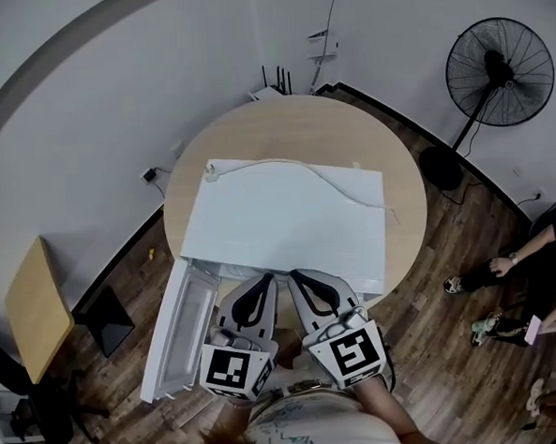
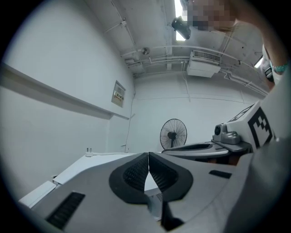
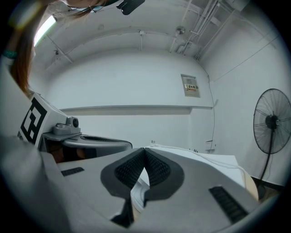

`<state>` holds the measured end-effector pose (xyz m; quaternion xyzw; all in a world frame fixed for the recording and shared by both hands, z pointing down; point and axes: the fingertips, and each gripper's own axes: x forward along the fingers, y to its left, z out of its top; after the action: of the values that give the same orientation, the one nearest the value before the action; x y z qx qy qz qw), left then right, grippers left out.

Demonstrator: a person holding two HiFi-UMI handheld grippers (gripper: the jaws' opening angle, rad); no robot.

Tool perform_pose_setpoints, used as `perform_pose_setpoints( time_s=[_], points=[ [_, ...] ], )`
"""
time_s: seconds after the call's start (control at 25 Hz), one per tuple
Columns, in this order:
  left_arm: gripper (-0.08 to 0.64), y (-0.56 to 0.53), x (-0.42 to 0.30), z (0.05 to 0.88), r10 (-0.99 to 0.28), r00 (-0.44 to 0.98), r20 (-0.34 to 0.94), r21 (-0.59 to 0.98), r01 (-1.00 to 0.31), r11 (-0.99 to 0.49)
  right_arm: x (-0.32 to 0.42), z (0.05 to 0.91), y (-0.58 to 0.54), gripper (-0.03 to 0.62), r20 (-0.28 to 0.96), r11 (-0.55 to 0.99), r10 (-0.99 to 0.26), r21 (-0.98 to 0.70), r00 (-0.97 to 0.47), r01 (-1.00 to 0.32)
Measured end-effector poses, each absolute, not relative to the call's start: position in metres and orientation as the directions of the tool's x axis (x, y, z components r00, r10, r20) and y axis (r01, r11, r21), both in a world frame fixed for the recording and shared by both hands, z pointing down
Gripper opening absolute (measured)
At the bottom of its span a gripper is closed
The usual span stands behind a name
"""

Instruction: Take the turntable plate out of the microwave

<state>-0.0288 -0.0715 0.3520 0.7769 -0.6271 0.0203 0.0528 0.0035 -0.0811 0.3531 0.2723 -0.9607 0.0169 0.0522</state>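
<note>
A white microwave [image 1: 278, 221] stands on a round wooden table [image 1: 291, 126], its door [image 1: 177, 330] swung open to the left. The turntable plate is hidden from every view. My left gripper [image 1: 266, 281] and right gripper [image 1: 297, 277] sit side by side at the microwave's front edge, above its opening. Both are shut with nothing between the pads. In the left gripper view the shut left gripper [image 2: 148, 157] points over the microwave's top [image 2: 91, 166]. In the right gripper view the right gripper [image 3: 144, 151] is likewise shut over that white top [image 3: 204, 161].
A white power cable [image 1: 293, 164] lies across the microwave's top. A black pedestal fan [image 1: 499, 71] stands at the far right, and a seated person [image 1: 534, 257] is at the right edge. A small wooden side table [image 1: 37, 306] stands at the left.
</note>
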Motion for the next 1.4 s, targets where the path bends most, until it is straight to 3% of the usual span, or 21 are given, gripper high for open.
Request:
perform_pose_setpoints(
  time_s=[0.64,1.0,1.4],
  points=[
    [0.015,-0.106,-0.057,0.349,-0.913,0.398,0.092,0.063,-0.917,-0.394,-0.021,0.353,-0.112,-0.009,0.118,0.744,-0.665,0.017,-0.737,-0.668],
    [0.015,-0.101,-0.098,0.351,-0.902,0.427,0.064,0.066,-0.904,-0.423,-0.050,0.356,-0.111,-0.009,0.103,0.689,-0.723,0.028,-0.683,-0.725],
    [0.015,-0.100,-0.109,0.358,-0.885,0.459,0.080,0.069,-0.888,-0.455,-0.068,0.366,-0.104,-0.009,0.171,0.679,-0.726,0.024,-0.666,-0.734]
  ],
)
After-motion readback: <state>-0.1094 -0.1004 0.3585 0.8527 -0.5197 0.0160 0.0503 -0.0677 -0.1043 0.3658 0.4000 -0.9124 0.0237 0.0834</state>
